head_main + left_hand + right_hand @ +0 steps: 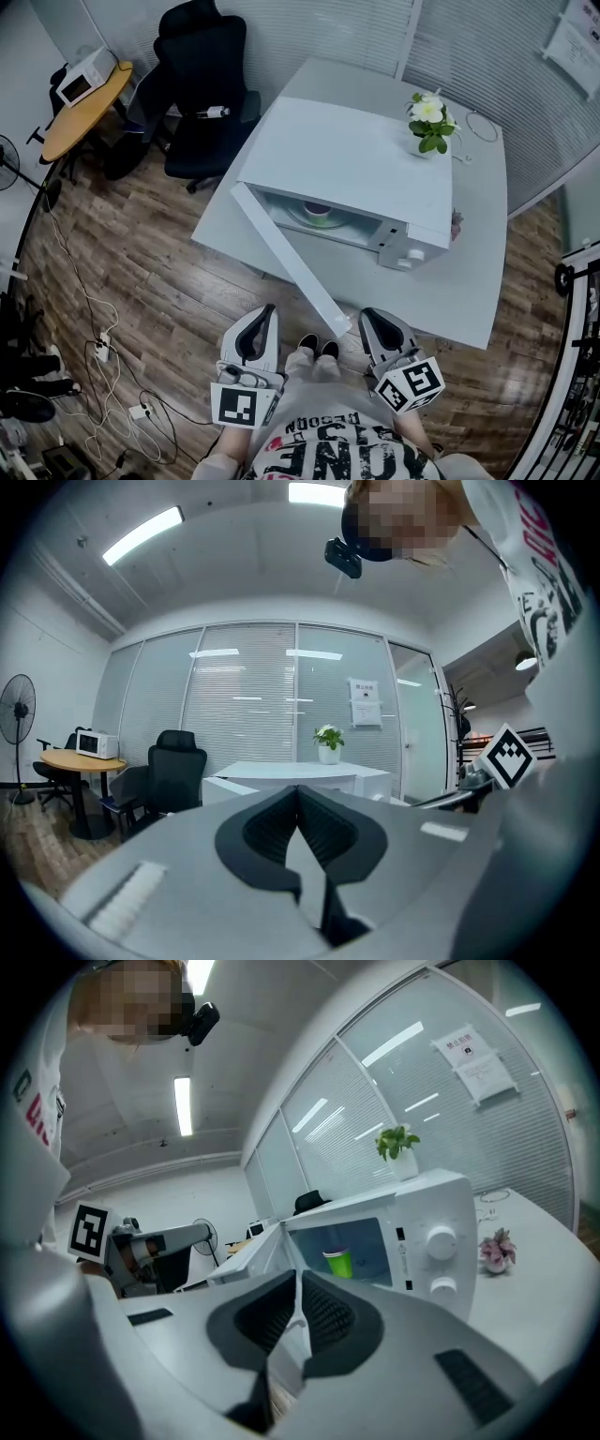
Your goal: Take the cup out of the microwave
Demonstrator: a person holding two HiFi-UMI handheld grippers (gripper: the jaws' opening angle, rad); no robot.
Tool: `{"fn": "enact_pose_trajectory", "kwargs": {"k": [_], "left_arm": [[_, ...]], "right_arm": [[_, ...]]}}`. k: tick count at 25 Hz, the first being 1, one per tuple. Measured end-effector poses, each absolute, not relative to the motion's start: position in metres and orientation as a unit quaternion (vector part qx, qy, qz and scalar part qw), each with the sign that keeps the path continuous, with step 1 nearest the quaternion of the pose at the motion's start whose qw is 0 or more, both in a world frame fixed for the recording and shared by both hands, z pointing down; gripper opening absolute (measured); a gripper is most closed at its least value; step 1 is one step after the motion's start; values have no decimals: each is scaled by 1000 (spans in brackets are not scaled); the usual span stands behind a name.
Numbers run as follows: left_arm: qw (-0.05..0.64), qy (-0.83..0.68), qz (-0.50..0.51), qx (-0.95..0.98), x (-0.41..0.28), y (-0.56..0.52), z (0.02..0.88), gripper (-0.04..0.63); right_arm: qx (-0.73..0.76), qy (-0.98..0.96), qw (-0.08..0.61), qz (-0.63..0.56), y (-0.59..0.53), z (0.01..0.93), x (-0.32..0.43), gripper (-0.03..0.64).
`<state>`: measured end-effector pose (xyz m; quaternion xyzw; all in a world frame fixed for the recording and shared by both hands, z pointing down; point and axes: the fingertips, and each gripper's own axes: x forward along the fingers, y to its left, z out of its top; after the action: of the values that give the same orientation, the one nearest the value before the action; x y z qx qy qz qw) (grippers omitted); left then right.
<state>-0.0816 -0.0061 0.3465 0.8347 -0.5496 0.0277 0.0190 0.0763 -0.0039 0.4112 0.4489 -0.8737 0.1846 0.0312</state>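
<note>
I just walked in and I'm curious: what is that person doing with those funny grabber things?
A person stands at a white table with a gripper in each hand. The microwave has its door open, and a green cup sits inside. The left gripper and right gripper both have their fingers shut with nothing in them. They are held short of the microwave, so the cup is not out yet.

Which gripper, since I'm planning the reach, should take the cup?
Right, likely: the right gripper faces the open microwave and cup; the door stands between the left gripper and the cup.
</note>
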Motion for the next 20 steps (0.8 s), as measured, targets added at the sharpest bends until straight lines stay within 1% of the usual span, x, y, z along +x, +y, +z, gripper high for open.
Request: {"fn": "enact_pose_trajectory", "kwargs": {"k": [11,16,18,20], "left_arm": [[18,-570,36,821,-100,8,344,12],[-15,-598,49,799,-119,14,327,12],[-51,-617,49,784,-134,16,306,12],[-60,-645,49,761,-155,23,292,11]], "right_arm": [[413,-892,43,180,5,411,47,28],[304,-932,56,186,39,414,-7,28],[293,-937,60,183,43,416,-15,28],[294,-936,55,184,40,416,-14,28]]}}
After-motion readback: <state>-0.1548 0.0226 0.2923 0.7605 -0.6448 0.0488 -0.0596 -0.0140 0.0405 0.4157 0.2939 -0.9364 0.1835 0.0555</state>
